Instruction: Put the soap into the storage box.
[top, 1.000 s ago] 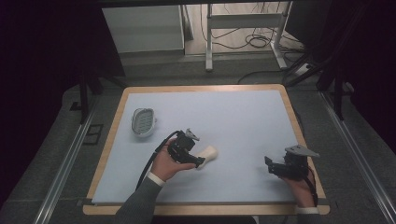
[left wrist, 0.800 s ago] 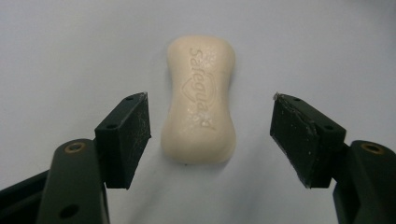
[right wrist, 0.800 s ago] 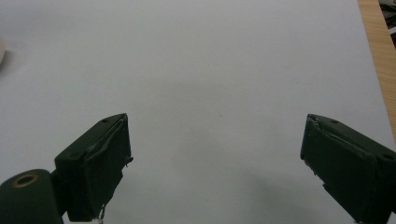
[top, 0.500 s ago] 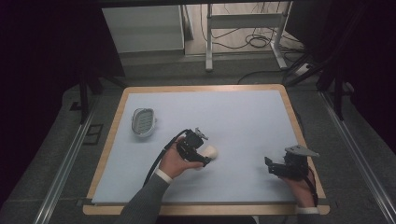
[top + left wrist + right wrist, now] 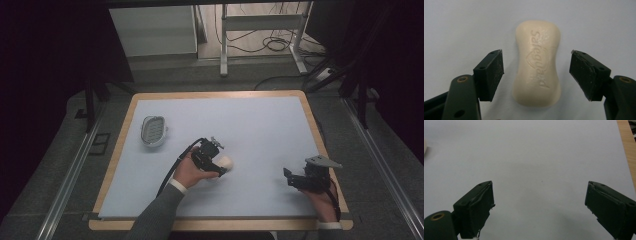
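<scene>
Left tool (image 5: 536, 72) straddles the soap bar (image 5: 537, 63), jaws wide apart.

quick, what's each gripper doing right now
Left gripper: open, jaws either side of the cream oblong soap bar, not touching it.
Right gripper: open, holding nothing.

We see a cream-white, waisted bar of soap (image 5: 537, 63) lying flat on the pale blue table mat (image 5: 260, 130), embossed lettering face up. It sits lengthwise between our left gripper's (image 5: 536, 72) spread jaws, untouched, a clear gap on each side.
</scene>
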`<state>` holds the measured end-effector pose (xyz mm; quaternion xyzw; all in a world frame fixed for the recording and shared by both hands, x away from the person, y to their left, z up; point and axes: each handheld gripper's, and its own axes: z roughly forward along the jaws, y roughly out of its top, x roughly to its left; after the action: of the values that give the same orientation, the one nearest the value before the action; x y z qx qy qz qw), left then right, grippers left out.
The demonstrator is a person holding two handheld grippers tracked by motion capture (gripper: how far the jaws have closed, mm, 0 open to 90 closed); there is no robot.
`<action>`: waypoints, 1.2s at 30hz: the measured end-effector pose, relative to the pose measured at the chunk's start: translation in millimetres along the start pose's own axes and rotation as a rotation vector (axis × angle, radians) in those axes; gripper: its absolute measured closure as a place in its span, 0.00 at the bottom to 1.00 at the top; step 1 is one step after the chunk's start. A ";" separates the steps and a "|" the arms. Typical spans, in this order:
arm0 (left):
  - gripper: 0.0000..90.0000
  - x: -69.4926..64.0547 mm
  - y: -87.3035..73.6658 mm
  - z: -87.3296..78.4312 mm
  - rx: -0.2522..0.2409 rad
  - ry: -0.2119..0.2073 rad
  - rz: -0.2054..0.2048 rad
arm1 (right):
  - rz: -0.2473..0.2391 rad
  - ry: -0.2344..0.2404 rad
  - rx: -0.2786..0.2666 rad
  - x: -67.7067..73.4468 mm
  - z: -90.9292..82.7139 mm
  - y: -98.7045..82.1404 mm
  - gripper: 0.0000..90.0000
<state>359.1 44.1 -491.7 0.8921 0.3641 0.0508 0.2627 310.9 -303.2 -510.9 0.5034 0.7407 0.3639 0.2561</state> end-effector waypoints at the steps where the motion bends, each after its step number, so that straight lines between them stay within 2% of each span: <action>1: 0.31 0.0 0.0 0.0 0.000 0.000 0.000 | 0.000 0.000 0.000 0.0 0.0 0.0 0.10; 10: 0.32 4.6 -1.0 12.6 0.029 -0.009 -0.016 | 0.000 -0.005 0.000 -0.7 0.0 -0.1 0.10; 16: 0.33 4.7 -1.2 18.3 0.048 0.001 -0.015 | 0.005 -0.010 -0.002 -1.3 0.0 -0.2 0.09; 23: 0.40 1.8 -2.1 21.0 0.066 0.015 -0.006 | 0.008 -0.022 -0.003 -1.9 -0.2 -0.2 0.09; 27: 0.50 0.6 -1.4 20.5 0.073 0.030 -0.003 | 0.007 -0.022 -0.002 -2.0 -0.5 -0.1 0.09; 31: 0.51 -0.1 0.0 20.7 0.080 0.035 0.001 | 0.006 -0.022 -0.004 -2.1 -0.7 0.0 0.09; 36: 0.53 2.3 0.0 19.1 0.079 0.021 0.004 | 0.012 -0.026 -0.006 -3.6 -1.6 0.0 0.09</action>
<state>366.1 37.5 -508.3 0.9019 0.3668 0.0463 0.2235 311.0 -306.9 -509.9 0.5116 0.7331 0.3613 0.2652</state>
